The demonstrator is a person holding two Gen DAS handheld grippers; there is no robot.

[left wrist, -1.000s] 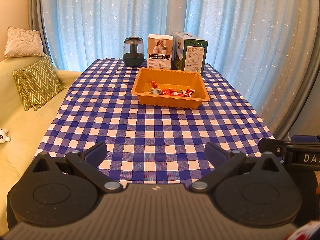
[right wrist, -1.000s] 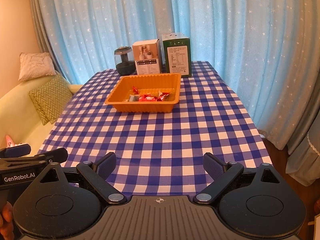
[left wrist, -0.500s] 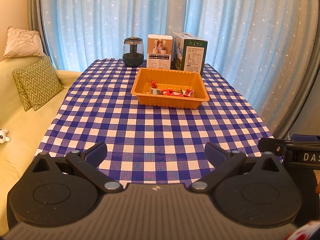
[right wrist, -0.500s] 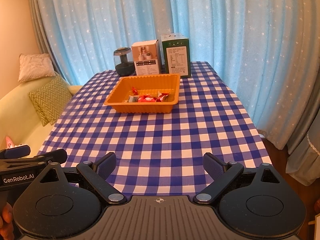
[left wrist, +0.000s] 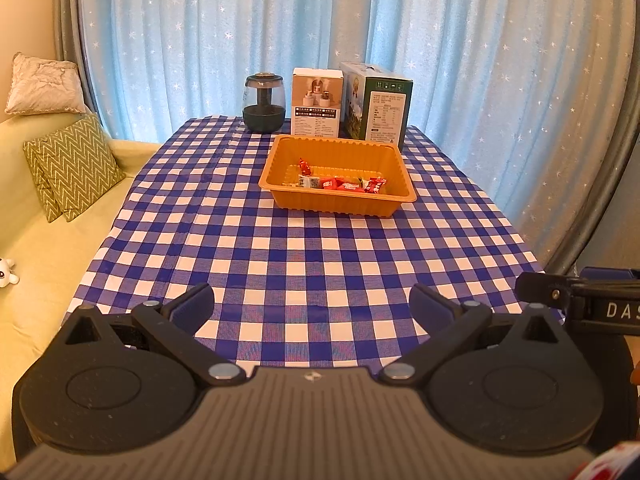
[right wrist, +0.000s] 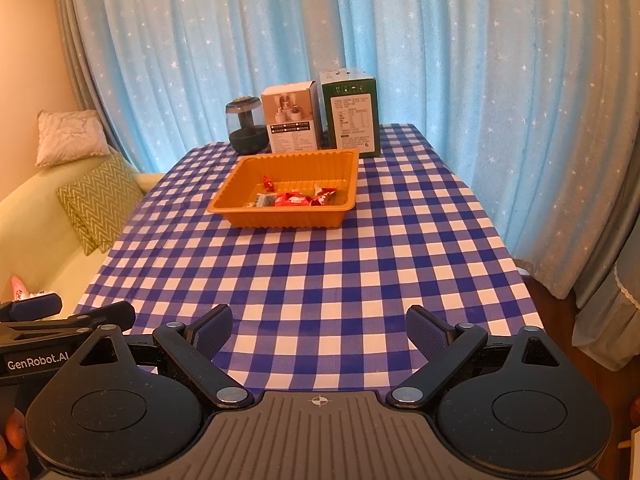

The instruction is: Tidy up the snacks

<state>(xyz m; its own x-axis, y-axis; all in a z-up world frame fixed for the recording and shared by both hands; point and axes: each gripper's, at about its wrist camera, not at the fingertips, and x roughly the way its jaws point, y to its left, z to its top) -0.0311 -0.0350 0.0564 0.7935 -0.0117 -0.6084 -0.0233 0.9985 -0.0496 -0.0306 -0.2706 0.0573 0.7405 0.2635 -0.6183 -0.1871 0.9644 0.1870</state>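
Orange tray [left wrist: 280, 179] sits on the far half of the checked bench [left wrist: 304, 256], its long axis running across the bench, just before two boxes [left wrist: 348, 102] and a dark jar [left wrist: 264, 103]. Snacks [left wrist: 340, 183] lie in a row along its near wall, lengthwise with it. Left tool [left wrist: 311, 304] and right tool [right wrist: 319, 324] hover over the near edge, both spread wide and empty

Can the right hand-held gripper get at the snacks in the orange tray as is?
Probably yes. The right hand-held gripper is open and holds nothing, and only bare checked tablecloth lies between it and the orange tray. The snacks lie uncovered inside; the tray's near wall means coming in from above.
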